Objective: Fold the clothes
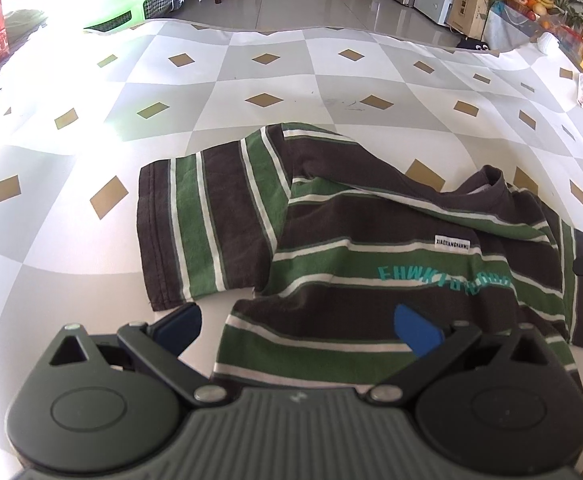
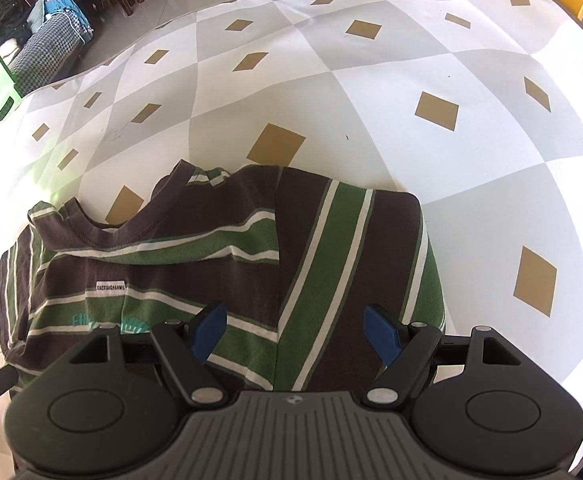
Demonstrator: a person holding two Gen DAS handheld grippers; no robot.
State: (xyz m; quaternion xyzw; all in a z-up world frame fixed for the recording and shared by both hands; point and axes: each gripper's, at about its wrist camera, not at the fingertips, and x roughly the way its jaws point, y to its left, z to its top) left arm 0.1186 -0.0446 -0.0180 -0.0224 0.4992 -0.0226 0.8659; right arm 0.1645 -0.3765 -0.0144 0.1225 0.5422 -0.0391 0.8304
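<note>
Striped shirt (image 1: 371,248) lies rumpled on the checked tablecloth (image 1: 251,68), front up — not yet folded.
Left gripper (image 1: 297,330) and right gripper (image 2: 295,332) hover above it, jaws apart and empty — seemingly placed to take opposite sides.

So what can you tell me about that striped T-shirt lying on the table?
The striped T-shirt is soft knit fabric, dark brown with green bands edged in white. Teal lettering and a small white label sit on the chest. It lies front-up and rumpled on the checked tablecloth, with a dark ribbed collar. In the left view one short sleeve spreads flat sideways. Both grippers are above it with open fingers, and I can't tell if they touch it.
</note>
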